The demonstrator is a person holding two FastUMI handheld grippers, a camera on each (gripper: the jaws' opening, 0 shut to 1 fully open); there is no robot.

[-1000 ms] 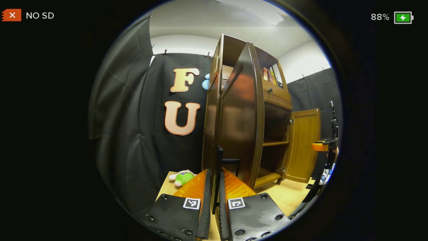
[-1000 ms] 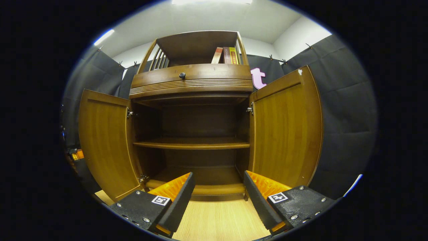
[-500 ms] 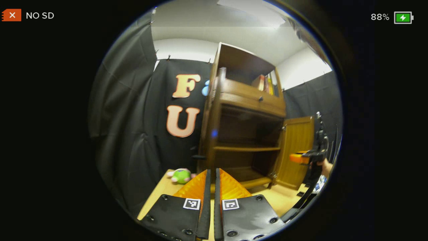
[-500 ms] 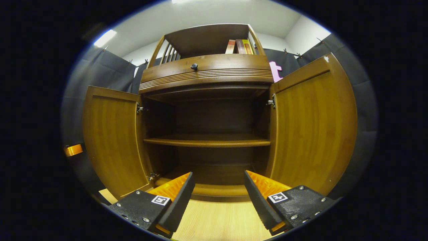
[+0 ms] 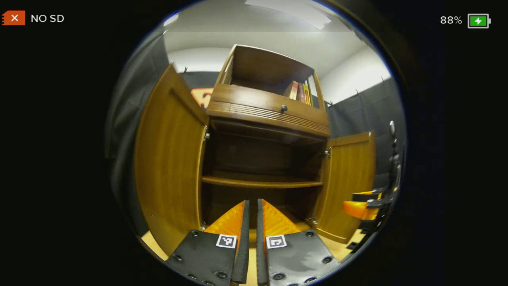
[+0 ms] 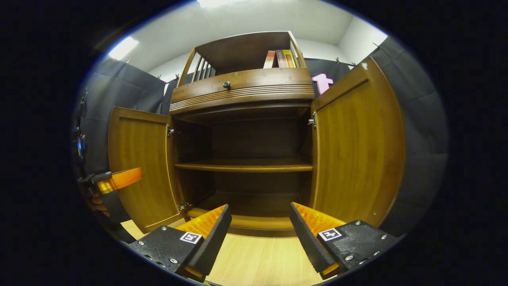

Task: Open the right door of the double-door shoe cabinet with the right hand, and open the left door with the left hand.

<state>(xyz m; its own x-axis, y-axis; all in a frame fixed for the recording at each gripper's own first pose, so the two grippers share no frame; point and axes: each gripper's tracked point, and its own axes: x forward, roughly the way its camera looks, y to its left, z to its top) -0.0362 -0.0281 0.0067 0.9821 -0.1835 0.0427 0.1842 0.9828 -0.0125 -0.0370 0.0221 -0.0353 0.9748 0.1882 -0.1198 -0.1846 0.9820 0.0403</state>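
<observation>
The cabinet (image 6: 244,131) stands on a pale wood floor (image 6: 258,262) with both doors swung wide. In the right gripper view the left door (image 6: 139,171) hangs out from its hinges at the left and the right door (image 6: 357,143) at the right, their inner faces showing. Between them lie a dark interior and one shelf (image 6: 243,167) across the middle. Above the doors sits a ribbed drawer front with a small dark knob (image 6: 226,84), and on the open top shelf a few books (image 6: 279,58) stand upright; their spine lettering is too small to read.

In the left gripper view the same cabinet (image 5: 270,115) is seen from the left, the left door (image 5: 168,159) close and large, the right door (image 5: 349,182) farther off.

The right gripper (image 6: 258,216) points at the lower compartment, fingers spread wide, touching nothing. The left gripper (image 5: 251,210) has its fingers nearly together with only a thin slit between, gripping nothing. Each gripper body carries a small square black-and-white marker, with no readable text.

Black cloth (image 6: 416,119) lines the booth behind the cabinet.
</observation>
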